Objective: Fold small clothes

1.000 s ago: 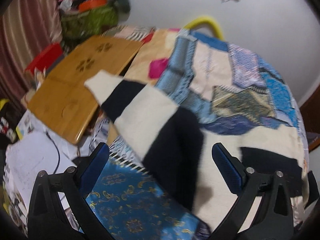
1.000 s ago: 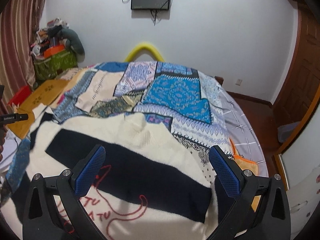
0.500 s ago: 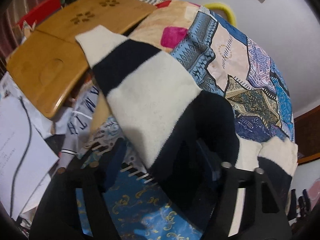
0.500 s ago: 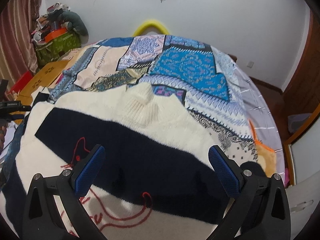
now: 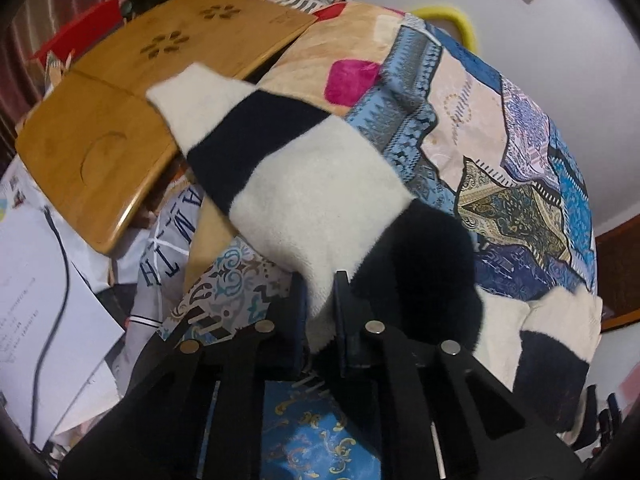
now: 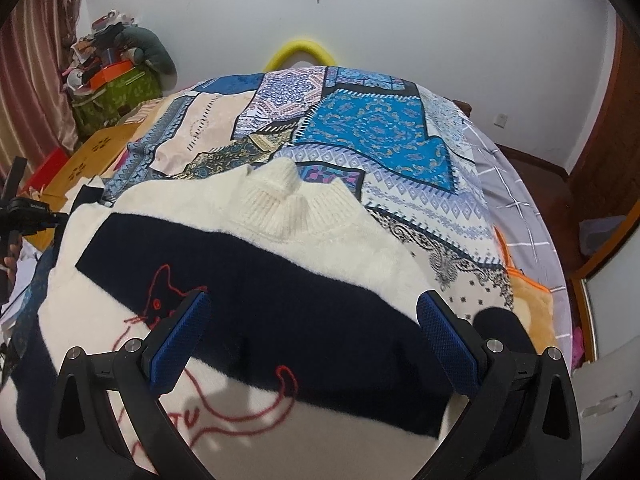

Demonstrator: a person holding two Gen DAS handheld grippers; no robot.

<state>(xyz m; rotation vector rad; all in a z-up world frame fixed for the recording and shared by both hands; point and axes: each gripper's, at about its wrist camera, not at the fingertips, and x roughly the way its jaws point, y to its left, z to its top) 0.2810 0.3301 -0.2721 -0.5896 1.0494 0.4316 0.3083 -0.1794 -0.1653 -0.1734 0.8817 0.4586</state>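
A small cream and navy striped sweater with a red stitched cat outline lies flat on the patchwork bedspread, collar toward the far side. Its left sleeve stretches toward the bed's left edge, the cuff resting on a wooden lap desk. My left gripper is shut on the sleeve where it meets the body. My right gripper is open and empty, hovering over the sweater's chest.
Papers with a black cable and clutter lie left of the bed. A green bag piled with items stands in the far left corner. An orange cloth lies at the bed's right edge. A yellow loop is behind the bed.
My left gripper moved down onto the sleeve and closed on it. My right gripper lowered and moved forward over the sweater, staying open.
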